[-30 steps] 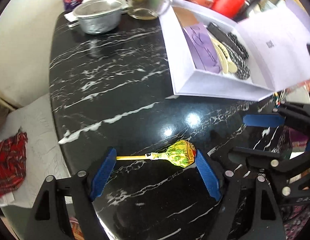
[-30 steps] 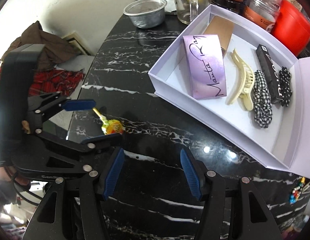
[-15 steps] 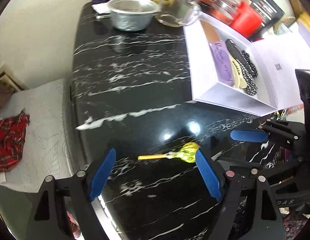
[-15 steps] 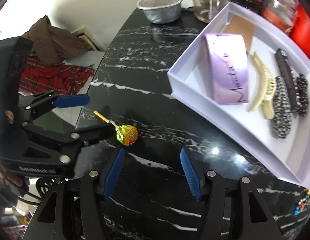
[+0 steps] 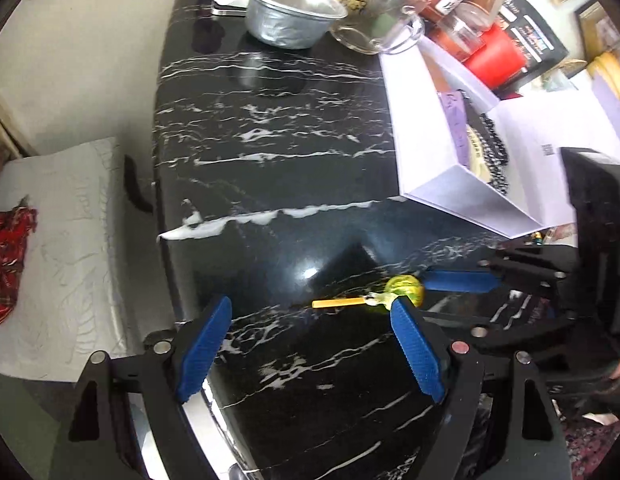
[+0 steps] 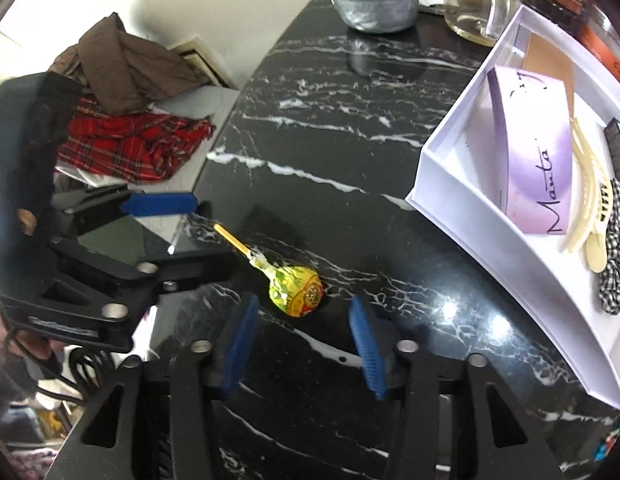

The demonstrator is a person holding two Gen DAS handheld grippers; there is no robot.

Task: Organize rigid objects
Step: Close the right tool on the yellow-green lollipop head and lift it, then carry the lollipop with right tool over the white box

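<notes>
Here is the lollipop (image 6: 295,295), lying flat on the black marble tabletop (image 6: 350,128) near its front edge, yellow-wrapped head toward the right gripper (image 6: 303,350) and yellow stick (image 6: 232,241) pointing away toward the left gripper (image 6: 177,236).

The right gripper's jaws are closing. From its own camera the wrapped head sits just beyond the blue pads (image 6: 239,346), not yet between them, and neither pad presses on it.

The left gripper (image 5: 310,352) has its jaws wide apart with nothing in them. In its view the lollipop (image 5: 404,292) lies just past its right-hand pad (image 5: 416,354), with the stick reaching across the gap ahead; whether that pad touches the wrapper I cannot tell.

Over on the right stands the open white box (image 6: 462,216), well apart from the lollipop. Inside it lie a lilac packet (image 6: 534,164), a cream hair claw (image 6: 590,196) and a black-and-white checked scrunchie (image 6: 616,252).

At the far end of the tabletop sit a foil bowl (image 6: 374,0) and a glass mug (image 6: 476,0). Beyond the tabletop's left edge lies red plaid cloth (image 6: 133,144).
</notes>
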